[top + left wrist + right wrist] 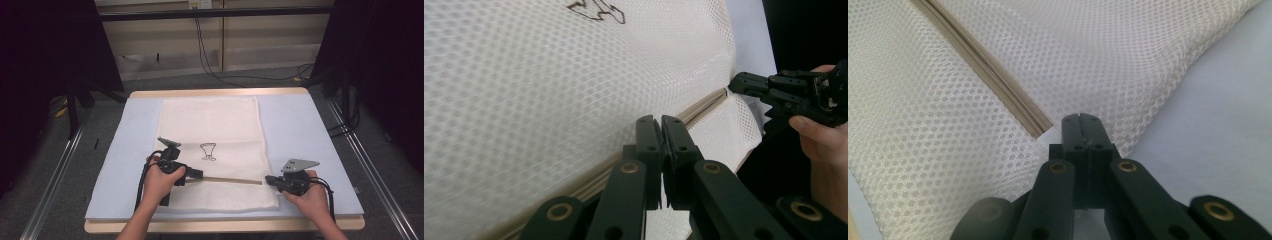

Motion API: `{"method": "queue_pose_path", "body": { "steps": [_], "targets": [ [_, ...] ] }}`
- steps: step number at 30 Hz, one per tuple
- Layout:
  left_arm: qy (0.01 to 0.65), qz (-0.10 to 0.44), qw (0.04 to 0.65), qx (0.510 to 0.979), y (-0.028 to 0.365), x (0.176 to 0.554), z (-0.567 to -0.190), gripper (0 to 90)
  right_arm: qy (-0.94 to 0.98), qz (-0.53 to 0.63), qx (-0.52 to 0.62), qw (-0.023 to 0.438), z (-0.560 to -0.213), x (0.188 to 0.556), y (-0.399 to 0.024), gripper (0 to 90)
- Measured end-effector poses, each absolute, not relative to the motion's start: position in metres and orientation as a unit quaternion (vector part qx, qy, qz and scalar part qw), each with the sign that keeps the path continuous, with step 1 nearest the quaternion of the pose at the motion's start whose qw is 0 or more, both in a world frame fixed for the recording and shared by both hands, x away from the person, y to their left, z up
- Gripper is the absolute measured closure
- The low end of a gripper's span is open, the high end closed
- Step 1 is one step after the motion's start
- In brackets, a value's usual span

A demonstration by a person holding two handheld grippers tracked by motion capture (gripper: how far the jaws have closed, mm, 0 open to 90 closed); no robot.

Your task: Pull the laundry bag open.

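The rectangular wooden table (220,93) carries a pale blue padded mat (305,140) that covers almost all of its top; a strip of bare wood shows along the far edge and the near edge. Open mat surface runs down both sides: a wide band toward the left edge and a wide band toward the right edge.

A white mesh laundry bag (215,125) lies flat along the middle of the mat, from close to the far edge to close to the near edge. A small black drawn emblem (208,151) sits near its centre. A beige zipper (227,180) crosses the bag from side to side, parallel to the near edge and a short way in from it.

The left gripper (196,174), held in the person's left hand (160,182), sits over the left part of the zipper line. In the left gripper view its jaws stand pressed together at the zipper (704,102), with no gap at the tips; what they pinch, if anything, cannot be told.

The right gripper (270,179), held in the right hand (312,197), sits at the bag's right edge. In the right gripper view its jaws stand closed together, tips touching the white tab (1050,134) at the zipper's end (1035,125); whether they grip it cannot be told.
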State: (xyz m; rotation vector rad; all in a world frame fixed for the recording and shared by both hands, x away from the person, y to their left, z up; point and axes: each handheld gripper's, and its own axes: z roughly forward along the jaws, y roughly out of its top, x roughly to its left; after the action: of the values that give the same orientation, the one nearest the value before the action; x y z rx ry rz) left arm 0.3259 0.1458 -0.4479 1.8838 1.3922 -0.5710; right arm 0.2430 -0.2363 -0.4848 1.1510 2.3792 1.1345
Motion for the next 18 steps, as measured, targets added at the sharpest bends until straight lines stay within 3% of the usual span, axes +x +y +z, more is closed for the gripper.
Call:
{"method": "queue_pose_path", "body": {
  "steps": [18],
  "targets": [
    [0.56,-0.215,0.367,0.711,0.189,0.327,-0.447,87.5,0.819,0.391,0.399,0.131,-0.485,0.243,-0.237,90.0]
  ]
}}
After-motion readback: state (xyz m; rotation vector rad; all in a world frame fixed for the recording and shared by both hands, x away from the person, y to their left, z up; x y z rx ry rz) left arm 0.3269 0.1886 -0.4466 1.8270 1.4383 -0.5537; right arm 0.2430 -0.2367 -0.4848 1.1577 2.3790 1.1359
